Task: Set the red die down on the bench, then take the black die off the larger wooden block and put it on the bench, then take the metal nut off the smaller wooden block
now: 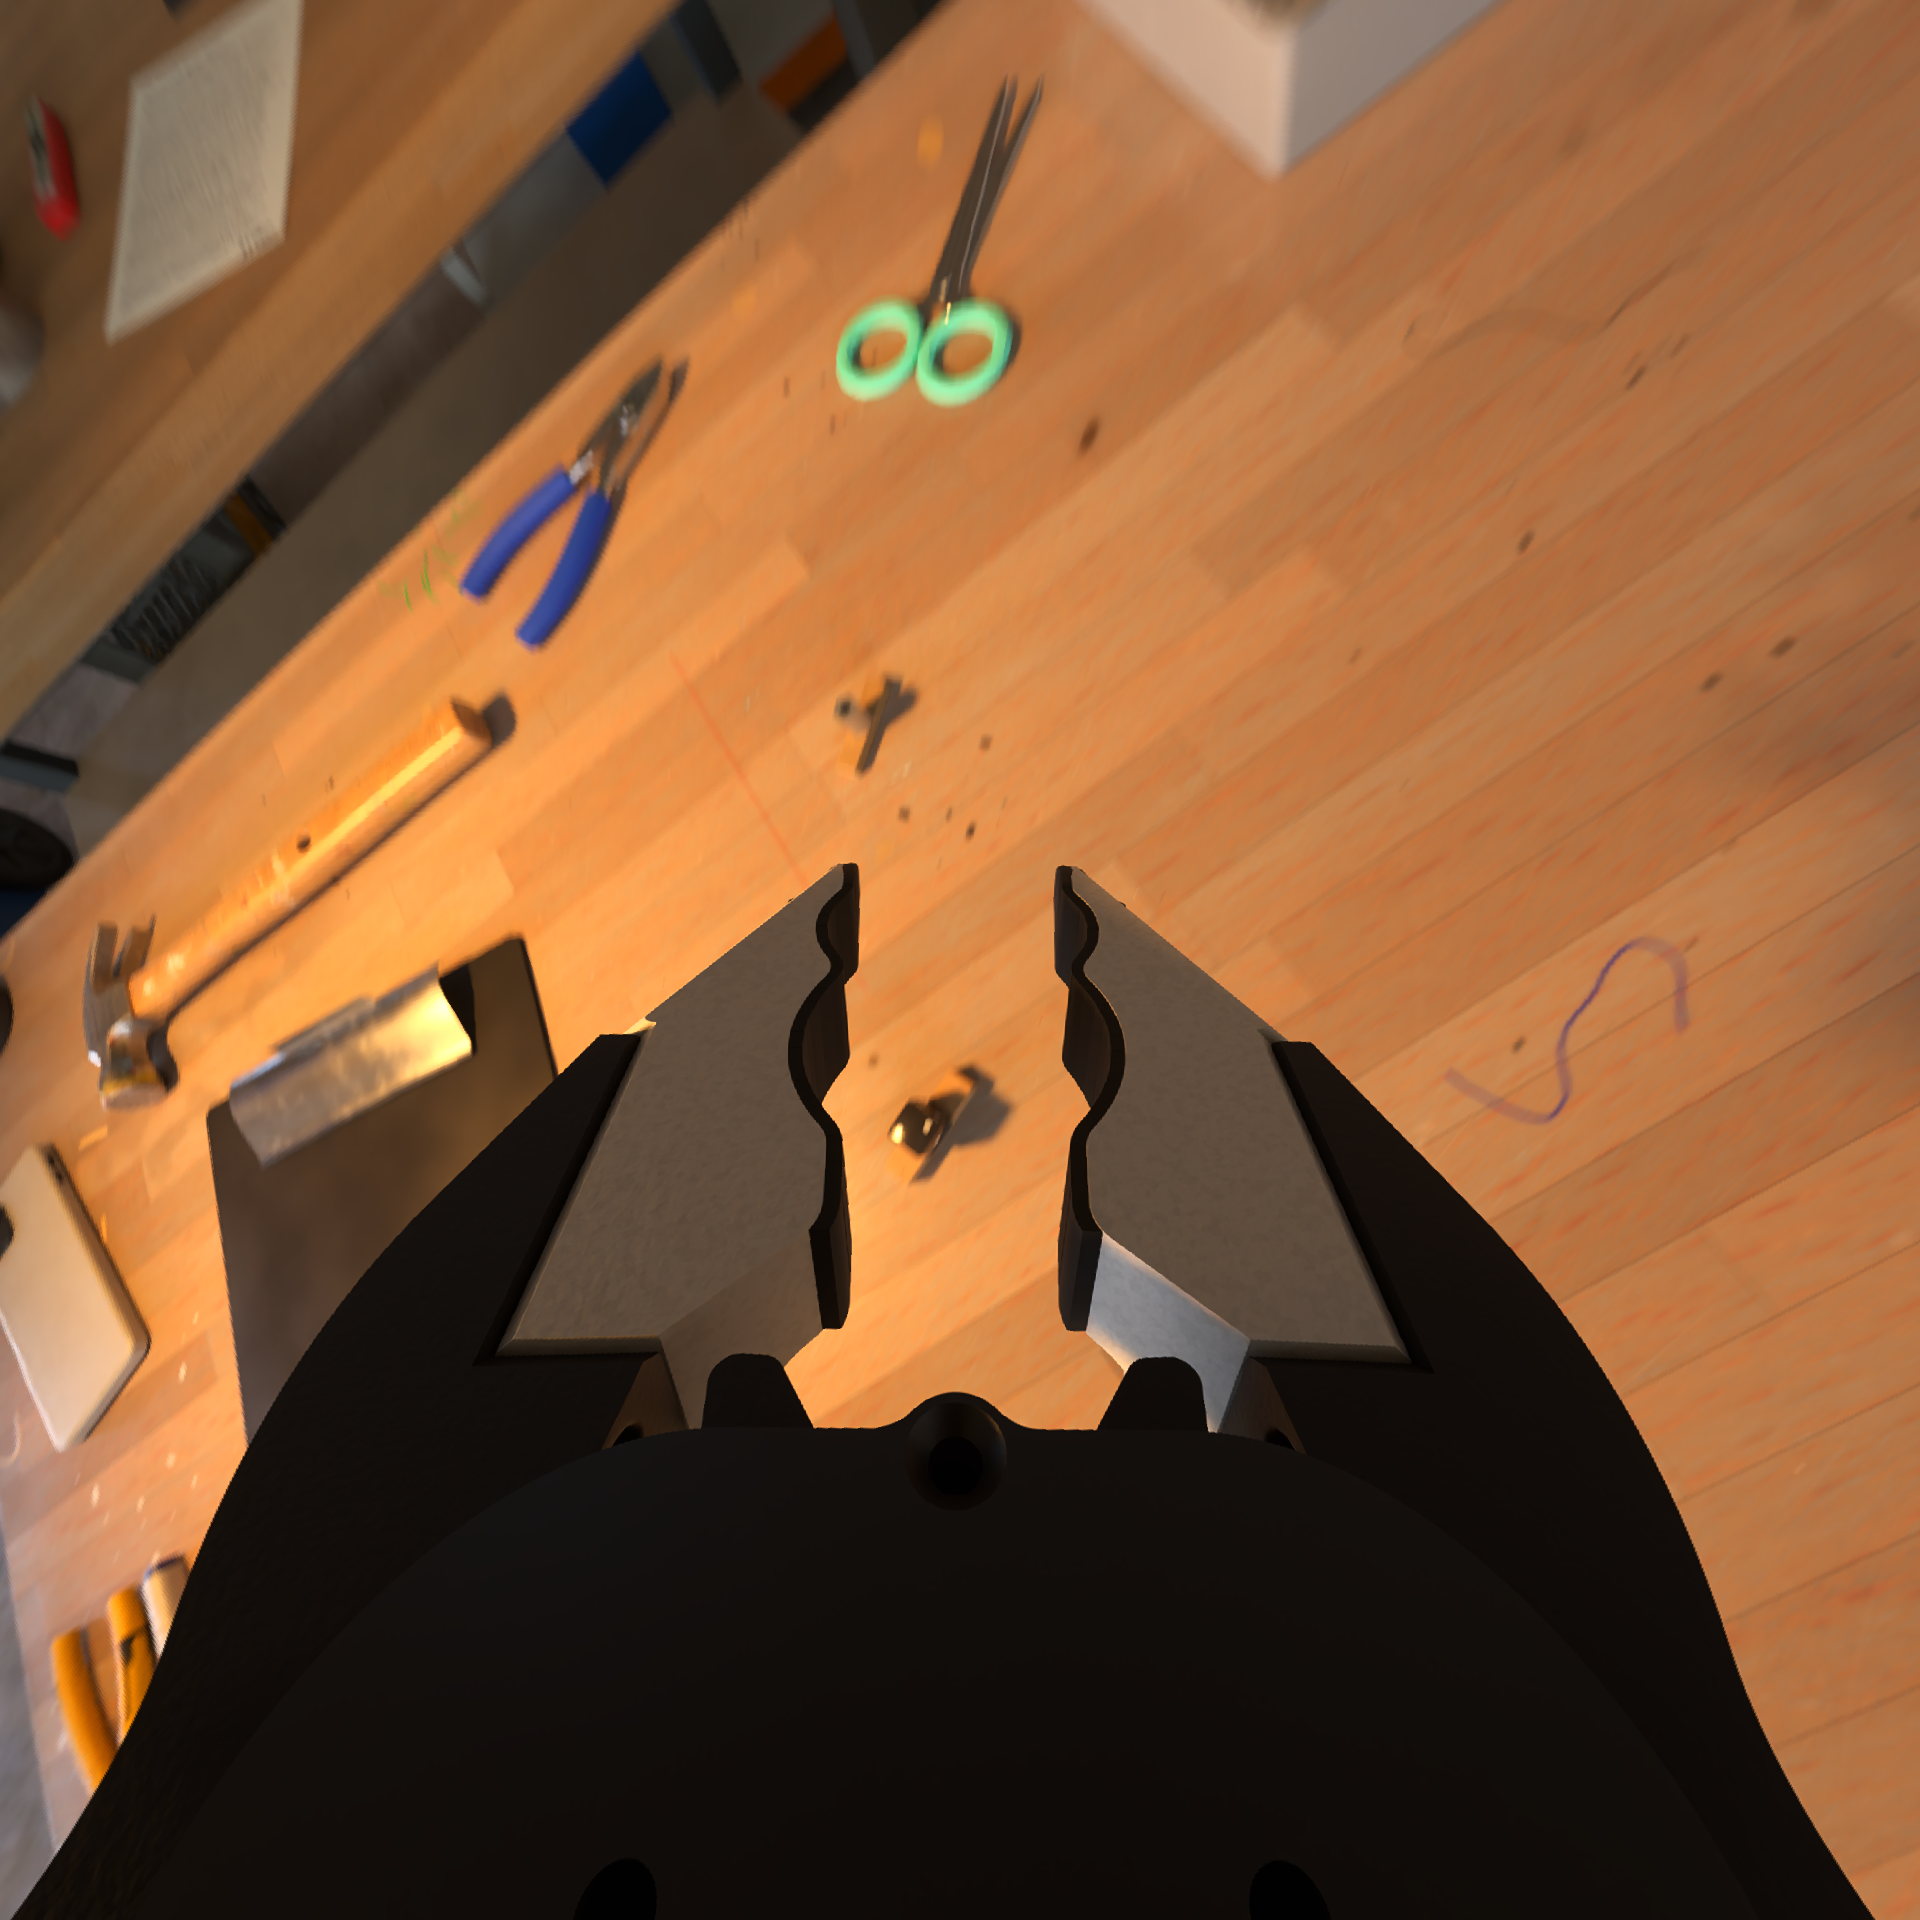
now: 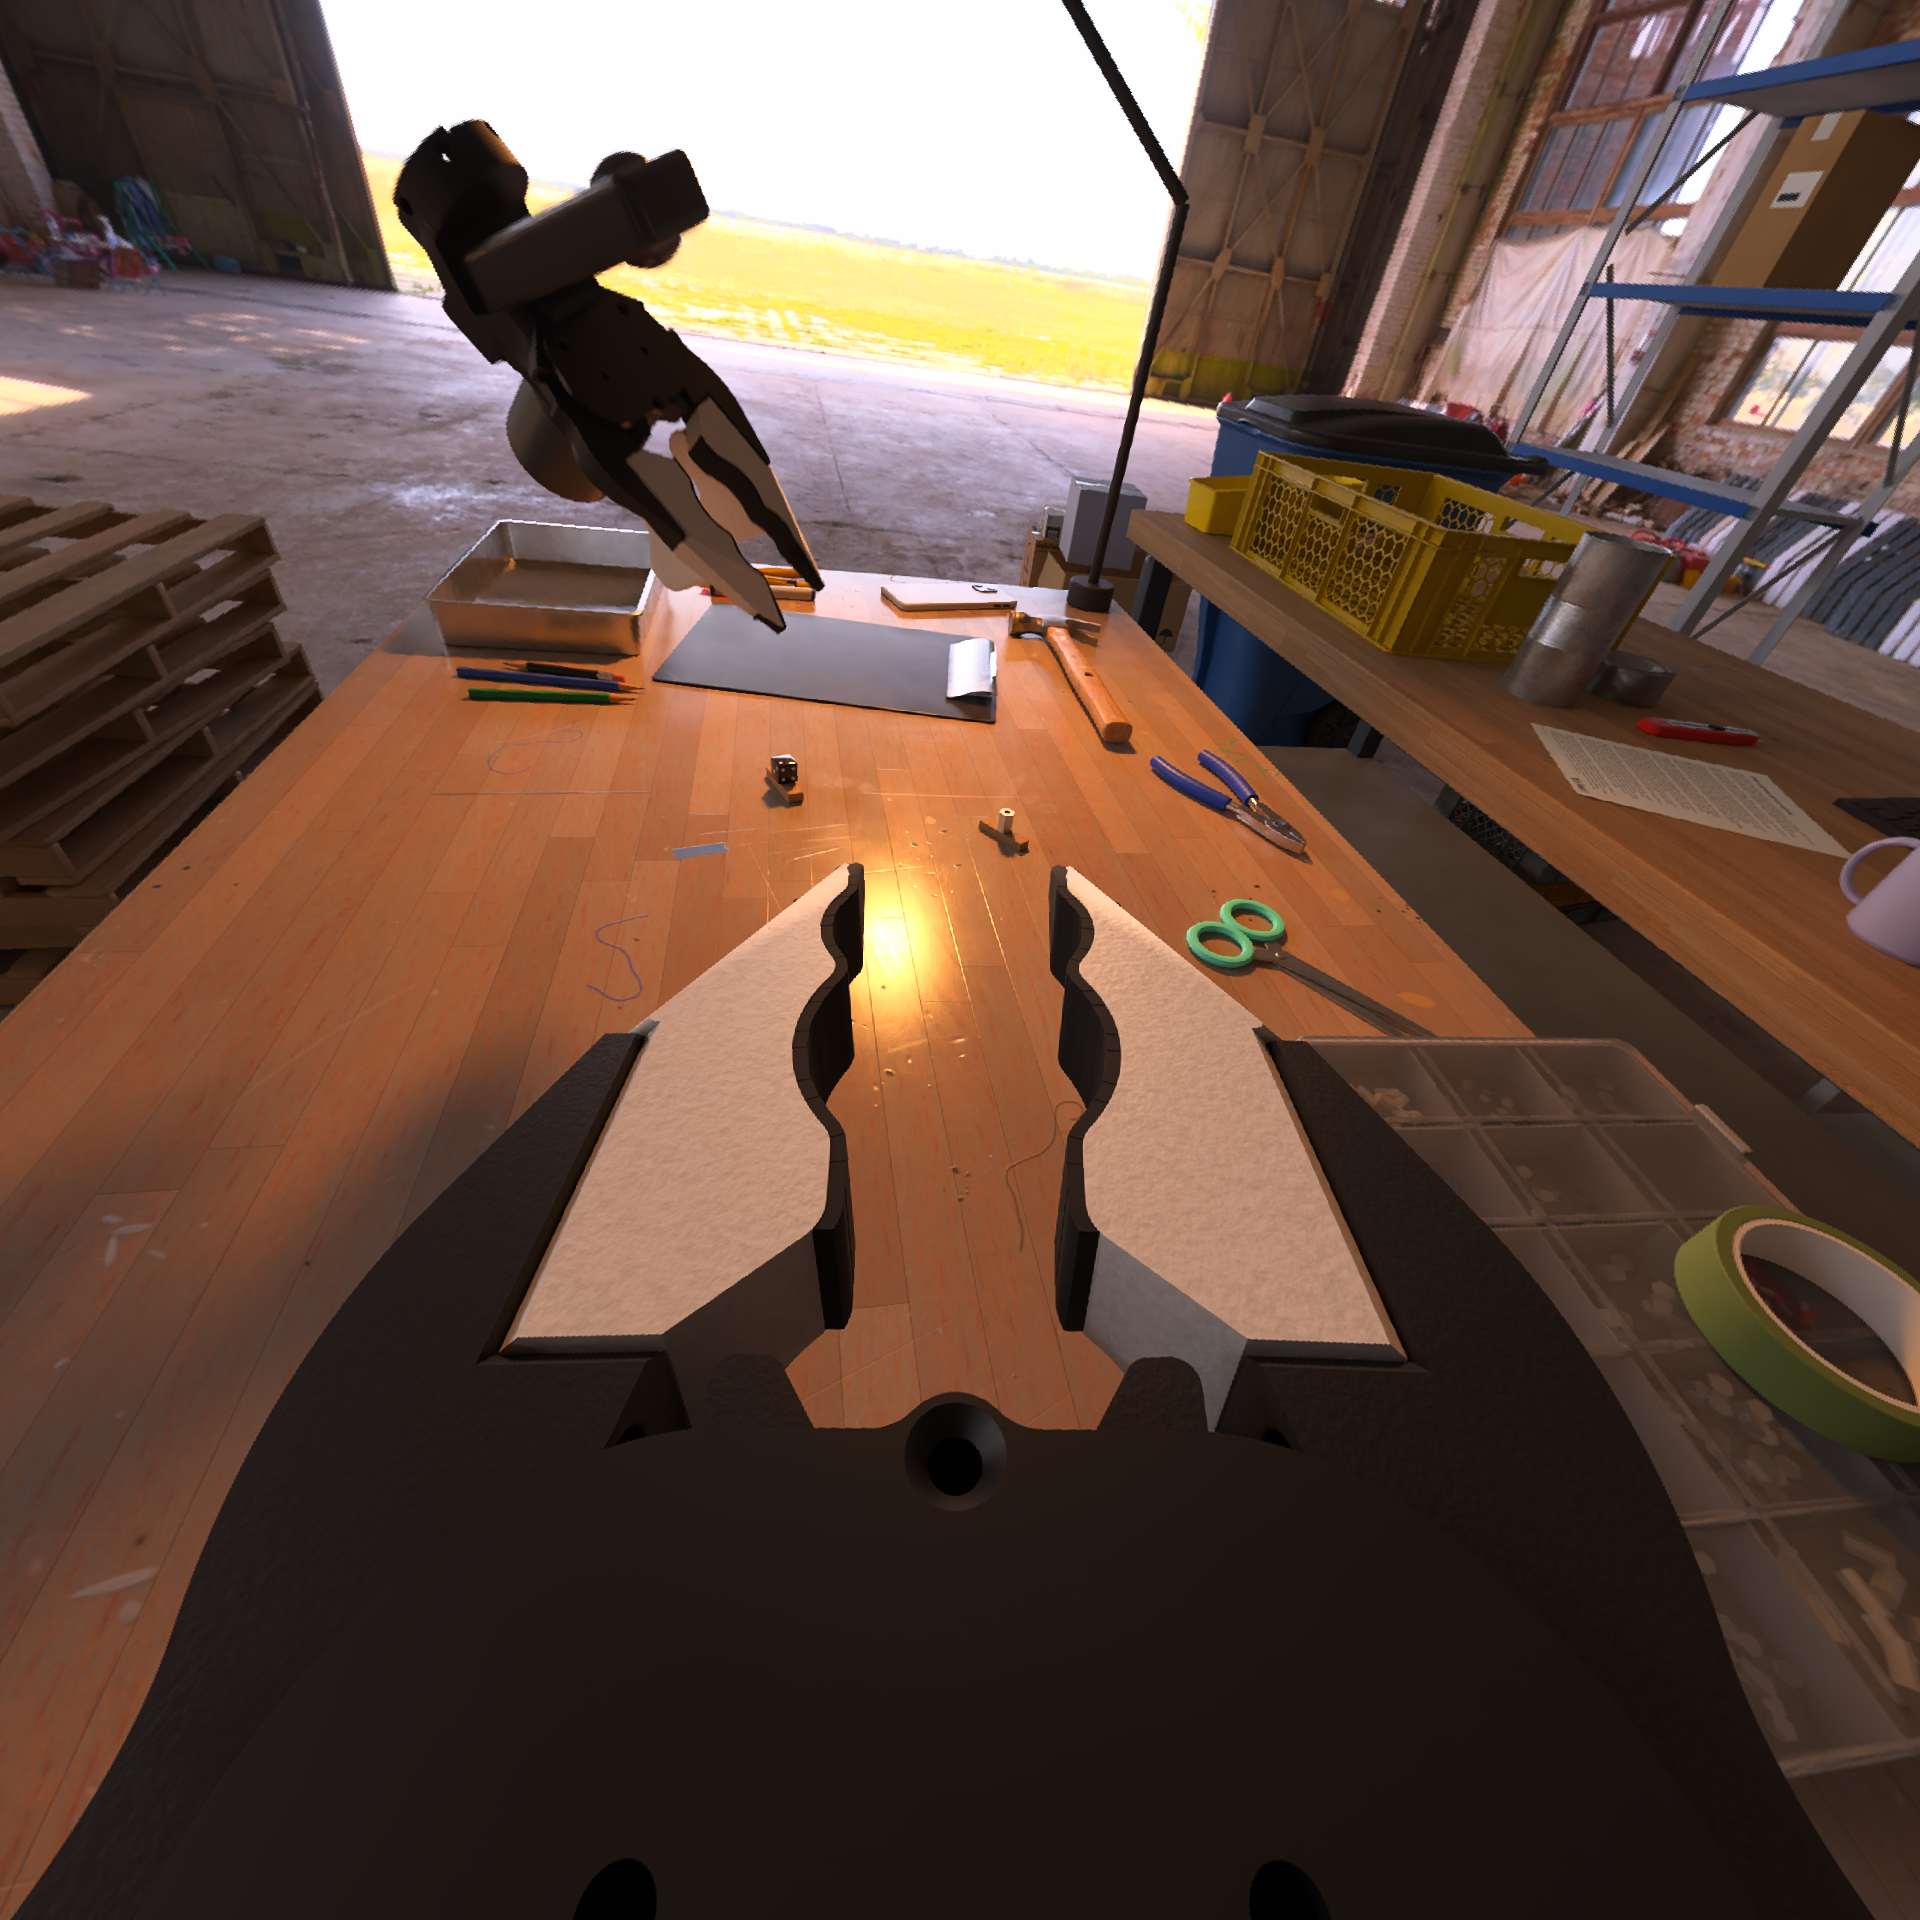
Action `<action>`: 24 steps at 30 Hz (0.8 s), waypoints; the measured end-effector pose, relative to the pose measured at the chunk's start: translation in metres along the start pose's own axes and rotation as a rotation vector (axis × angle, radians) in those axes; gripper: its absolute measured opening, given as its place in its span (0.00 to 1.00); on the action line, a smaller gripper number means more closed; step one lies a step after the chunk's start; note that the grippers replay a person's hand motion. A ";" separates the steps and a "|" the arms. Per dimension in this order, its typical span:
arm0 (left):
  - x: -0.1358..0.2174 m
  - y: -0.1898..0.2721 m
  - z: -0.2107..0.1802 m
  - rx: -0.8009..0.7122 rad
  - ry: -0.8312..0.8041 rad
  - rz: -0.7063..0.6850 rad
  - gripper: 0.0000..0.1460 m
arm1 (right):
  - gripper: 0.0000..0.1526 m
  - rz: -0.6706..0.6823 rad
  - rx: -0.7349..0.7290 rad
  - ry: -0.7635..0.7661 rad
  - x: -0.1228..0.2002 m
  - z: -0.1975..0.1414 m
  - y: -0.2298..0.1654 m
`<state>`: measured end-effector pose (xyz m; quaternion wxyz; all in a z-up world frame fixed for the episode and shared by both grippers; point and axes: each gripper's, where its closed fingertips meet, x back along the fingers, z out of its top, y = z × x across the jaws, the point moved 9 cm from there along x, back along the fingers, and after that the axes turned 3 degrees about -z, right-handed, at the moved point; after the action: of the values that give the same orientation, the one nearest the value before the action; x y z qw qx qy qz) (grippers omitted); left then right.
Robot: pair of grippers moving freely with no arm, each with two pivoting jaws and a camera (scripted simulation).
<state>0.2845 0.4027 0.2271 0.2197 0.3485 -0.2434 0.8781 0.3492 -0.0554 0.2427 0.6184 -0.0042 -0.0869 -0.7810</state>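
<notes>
The black die [image 2: 785,770] sits on the larger wooden block [image 2: 787,796] at mid-bench. The metal nut [image 2: 1005,818] stands on the smaller wooden block [image 2: 1006,838] to its right. My left gripper [image 2: 795,603] hangs in the air beyond them, tilted down, open and empty. In the left wrist view, the left gripper [image 1: 956,878] looks down on the blurred die [image 1: 930,1122] on its block, seen between the fingers, with the nut and its block [image 1: 873,717] farther on. My right gripper [image 2: 956,878] is open and empty over the near bench [image 2: 312,1039]. I see no red die.
A black clipboard [image 2: 831,660], metal tray [image 2: 540,613] and pencils [image 2: 540,681] lie at the far end. A hammer [image 2: 1081,675], blue pliers [image 2: 1226,795] and green scissors [image 2: 1236,932] line the right edge. A clear organiser box [image 2: 1558,1143] with green tape [image 2: 1808,1340] is near right.
</notes>
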 end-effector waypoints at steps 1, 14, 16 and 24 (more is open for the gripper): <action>-0.002 -0.005 -0.010 0.000 -0.035 0.002 0.25 | 0.23 0.003 -0.001 0.002 0.000 -0.001 0.000; -0.045 -0.020 -0.065 -0.505 -0.504 -0.163 0.20 | 0.22 0.030 -0.033 -0.033 -0.002 -0.012 0.001; -0.053 -0.024 -0.071 -0.527 -0.583 -0.187 0.19 | 0.22 0.030 -0.035 -0.038 -0.001 -0.013 0.001; -0.078 -0.029 -0.083 -0.538 -0.674 -0.249 0.19 | 0.22 0.035 -0.047 -0.044 0.001 -0.016 0.003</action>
<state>0.3107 0.4569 0.1262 0.3148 0.5723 -0.4773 0.5879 0.3535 -0.0596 0.2273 0.6296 -0.0376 -0.0820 -0.7717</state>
